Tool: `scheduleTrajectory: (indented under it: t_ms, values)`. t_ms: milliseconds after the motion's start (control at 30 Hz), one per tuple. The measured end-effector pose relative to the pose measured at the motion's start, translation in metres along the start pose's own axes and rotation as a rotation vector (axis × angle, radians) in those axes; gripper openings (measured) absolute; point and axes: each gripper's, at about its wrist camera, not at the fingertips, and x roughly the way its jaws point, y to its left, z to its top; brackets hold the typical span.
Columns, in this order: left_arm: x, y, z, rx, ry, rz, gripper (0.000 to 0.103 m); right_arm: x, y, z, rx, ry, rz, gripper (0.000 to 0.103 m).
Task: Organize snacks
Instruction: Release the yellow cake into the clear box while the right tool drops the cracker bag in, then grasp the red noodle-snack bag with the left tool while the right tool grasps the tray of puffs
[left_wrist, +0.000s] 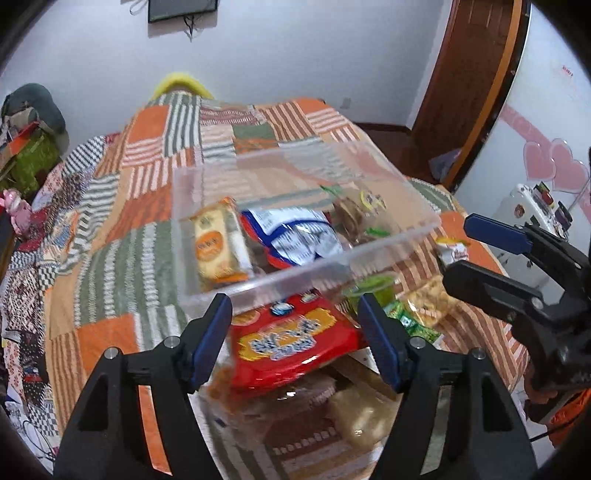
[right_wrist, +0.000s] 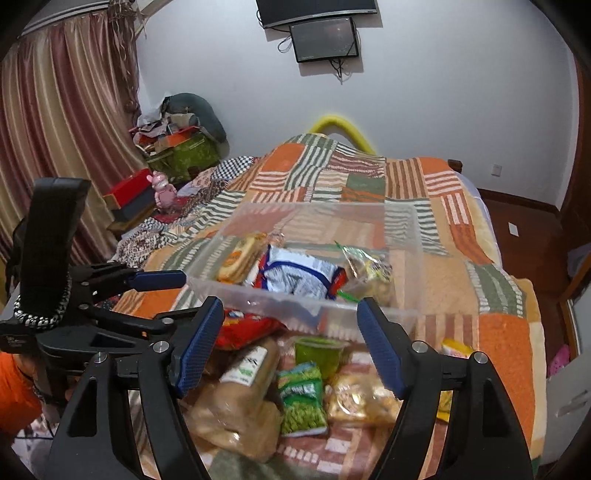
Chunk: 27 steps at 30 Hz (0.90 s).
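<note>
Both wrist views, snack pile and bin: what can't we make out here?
- Red snack packet, left wrist view: print motion-blurred, unreadable; far end lies behind the clear bin.
- Same packet, right wrist view: mostly behind the right hand-held gripper finger.
- Bin contents, both views: labels blurred behind the clear wall.
- Yellow packet, right wrist view: largely hidden by that gripper's finger.
</note>
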Motion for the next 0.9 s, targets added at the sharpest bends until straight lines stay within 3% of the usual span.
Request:
scheduleTrajectory:
  t_ms: [167,400,633,900]
  values:
    - [0.024,-0.003,0.003,-0.03,0.069,0.004,0.072,0.004,-0.017,-0.016,-0.009,0.031,-0.065,0.072]
    - [0.051,0.002,-0.001,-0.054,0.144,0.043,0.073,0.015,-0.052,-0.039,0.062,0.103,-0.091,0.072]
    - [0.057,0.003,-0.007,-0.012,0.135,0.087,0.08,0.03,-0.056,-0.057,0.057,0.172,-0.088,0.072]
    - [0.051,0.021,-0.014,-0.073,0.108,0.086,0.081,0.035,-0.057,-0.063,0.086,0.21,-0.047,0.072]
